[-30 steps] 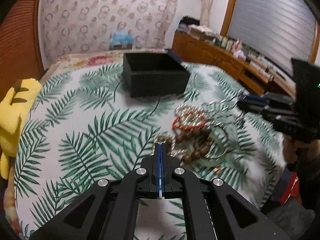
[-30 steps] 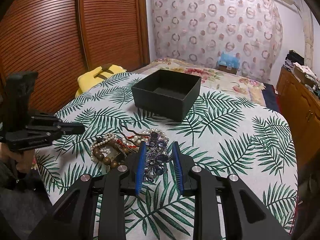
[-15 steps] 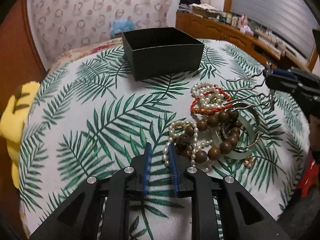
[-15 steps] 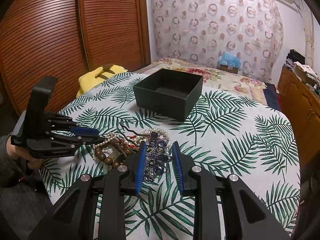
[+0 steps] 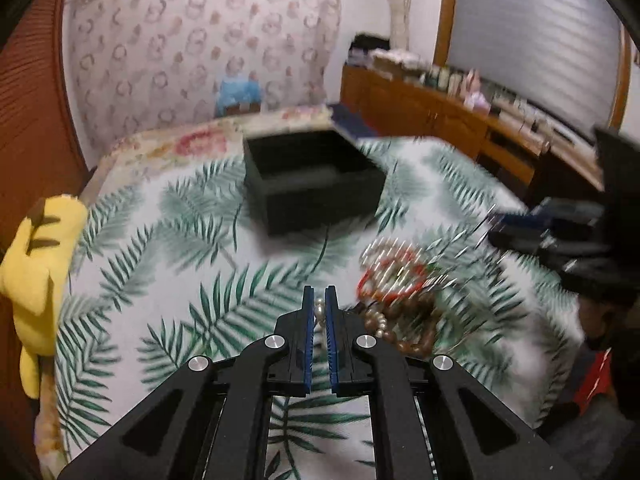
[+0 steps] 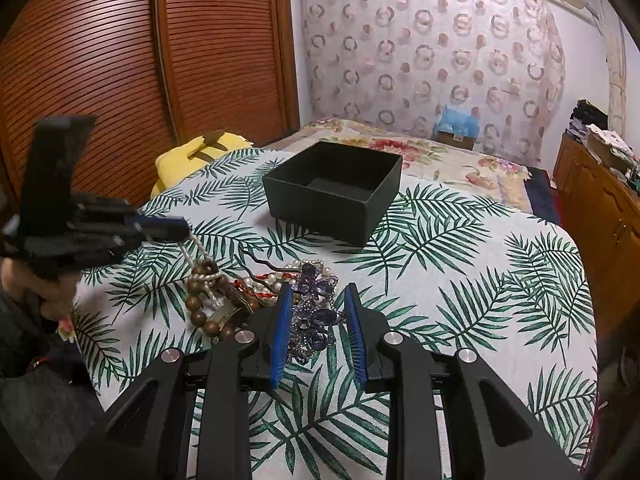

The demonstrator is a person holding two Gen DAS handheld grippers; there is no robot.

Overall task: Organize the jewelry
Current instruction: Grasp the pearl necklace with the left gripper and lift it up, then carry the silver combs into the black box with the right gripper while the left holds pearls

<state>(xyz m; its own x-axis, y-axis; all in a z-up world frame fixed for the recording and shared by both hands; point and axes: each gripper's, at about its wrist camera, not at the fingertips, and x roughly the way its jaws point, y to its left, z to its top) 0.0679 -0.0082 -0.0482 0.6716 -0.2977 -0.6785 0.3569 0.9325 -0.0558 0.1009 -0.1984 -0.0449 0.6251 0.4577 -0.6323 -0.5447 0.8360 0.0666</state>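
Observation:
An open black box (image 6: 334, 190) stands on the palm-leaf cloth; it also shows in the left wrist view (image 5: 310, 184). A jewelry pile lies near the front edge: brown wooden beads (image 6: 200, 306), red cord bracelet (image 5: 386, 276), pearls, hairpins. My left gripper (image 5: 320, 306) is shut on a white pearl strand (image 6: 196, 246) and lifts it taut from the pile; that gripper appears in the right wrist view (image 6: 160, 228). My right gripper (image 6: 316, 300) is open, its fingers on either side of a blue jeweled hair clip (image 6: 314, 312) lying on the cloth.
A yellow plush toy (image 5: 36, 256) sits at the table's left edge. A floral bed (image 6: 420, 152) lies behind the table. A wooden cabinet (image 5: 432, 108) with clutter runs along the right wall. A wooden slatted wardrobe (image 6: 140, 72) stands at left.
My left gripper closed on the pearl strand and rose, pulling it up from the pile; its view is motion-blurred. My right gripper stayed open around the blue clip.

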